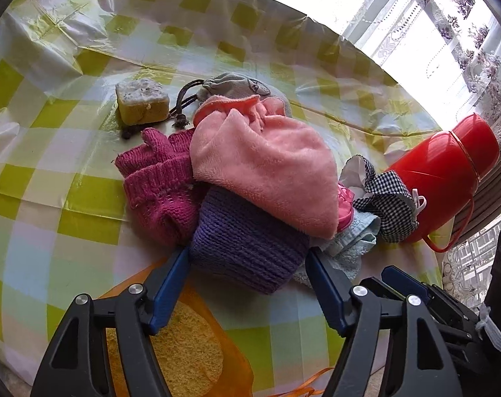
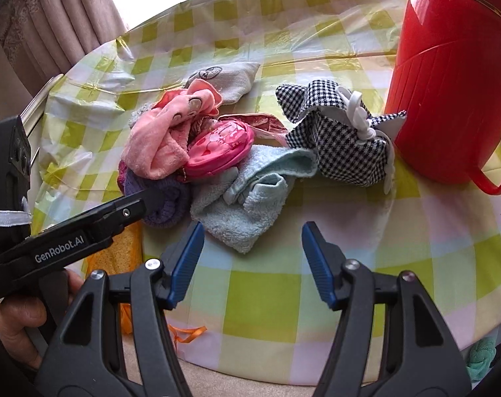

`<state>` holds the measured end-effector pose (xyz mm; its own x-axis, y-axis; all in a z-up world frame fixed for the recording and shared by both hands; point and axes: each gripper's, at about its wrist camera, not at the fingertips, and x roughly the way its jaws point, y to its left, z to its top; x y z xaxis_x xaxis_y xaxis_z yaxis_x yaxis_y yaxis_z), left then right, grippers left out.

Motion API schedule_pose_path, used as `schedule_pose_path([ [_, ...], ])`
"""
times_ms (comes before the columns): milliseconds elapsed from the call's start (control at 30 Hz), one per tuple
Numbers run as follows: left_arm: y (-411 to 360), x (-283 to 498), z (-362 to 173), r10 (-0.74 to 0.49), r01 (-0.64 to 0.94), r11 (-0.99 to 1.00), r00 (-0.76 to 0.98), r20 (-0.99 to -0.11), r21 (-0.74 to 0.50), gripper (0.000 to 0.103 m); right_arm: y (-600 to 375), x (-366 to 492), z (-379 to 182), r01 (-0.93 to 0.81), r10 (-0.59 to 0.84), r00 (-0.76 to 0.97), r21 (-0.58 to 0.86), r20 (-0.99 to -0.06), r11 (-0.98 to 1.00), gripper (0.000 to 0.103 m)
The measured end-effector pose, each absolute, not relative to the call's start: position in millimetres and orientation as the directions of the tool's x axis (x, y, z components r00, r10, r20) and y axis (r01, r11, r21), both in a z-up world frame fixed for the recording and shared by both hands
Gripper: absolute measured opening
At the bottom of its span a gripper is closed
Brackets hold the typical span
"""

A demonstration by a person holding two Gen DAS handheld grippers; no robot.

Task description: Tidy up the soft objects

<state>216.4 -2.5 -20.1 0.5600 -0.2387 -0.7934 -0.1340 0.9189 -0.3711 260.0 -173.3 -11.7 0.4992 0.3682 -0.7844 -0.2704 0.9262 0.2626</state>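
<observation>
A: Where's the soft pile?

B: Mid-table, on the checked cloth. The left gripper has its jaws apart either side of the purple knit; the pink towel lies on top.

A: Containers?

B: An orange mesh bag holds a yellow sponge, I think. Right gripper is spread, empty, near the blue cloth.

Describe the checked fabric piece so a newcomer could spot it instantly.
Start at the big red jug on the chequered tablecloth. Leaning against its base, at the end of the heap of soft things, sits the checked fabric piece. It alone has a fine black-and-white houndstooth print and a white cord; its neighbour, the light blue towel, is plain and fluffy.
</observation>
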Motion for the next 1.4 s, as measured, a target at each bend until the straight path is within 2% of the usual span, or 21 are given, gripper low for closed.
schedule_pose_path([
  [67, -3, 219, -27, -0.253, -0.134, 0.915, 0.545, -0.799, -0.381, 0.072, -171, 262, -11, -0.277, 0.372, 0.502, 0.263, -0.78, 0.924, 0.067],
  [100, -3, 219, -29, -0.252, -0.137, 0.915, 0.543, -0.801, -0.38, 0.066, -169, 263, -12, -0.279, 0.372, 0.497, 0.262, -0.784, 0.924, 0.067],
  [200, 0, 217, -29, -0.264, -0.134, 0.907, 0.557, -0.787, -0.399, 0.061, -167, 268, -14, -0.274, 0.378, 0.495, 0.273, -0.782, 0.922, 0.067],
  [400, 11, 204, -22, -0.286, -0.141, 0.879, 0.609, -0.74, -0.456, 0.055, -151, 280, -4, -0.318, 0.371, 0.536, 0.226, -0.759, 0.921, 0.067],
  [567, 29, 195, -22, -0.267, -0.202, 0.846, 0.64, -0.72, -0.493, 0.055, -135, 293, -5, -0.367, 0.344, 0.554, 0.149, -0.758, 0.918, 0.078],
  [833, 42, 179, -13, -0.214, -0.24, 0.826, 0.703, -0.678, -0.51, 0.055, -110, 308, -16, -0.422, 0.289, 0.555, 0.035, -0.78, 0.906, 0.079],
  [1100, 40, 165, -10, -0.198, -0.245, 0.826, 0.717, -0.668, -0.508, 0.055, -93, 318, -33, -0.461, 0.266, 0.532, -0.011, -0.804, 0.887, 0.078],
  [1333, 43, 158, -7, -0.168, -0.262, 0.823, 0.734, -0.657, -0.503, 0.055, -105, 315, -35, -0.443, 0.286, 0.527, 0.029, -0.801, 0.896, 0.051],
  [1400, 43, 158, -7, -0.168, -0.26, 0.825, 0.736, -0.656, -0.502, 0.055, -111, 314, -33, -0.434, 0.297, 0.526, 0.049, -0.797, 0.9, 0.047],
])
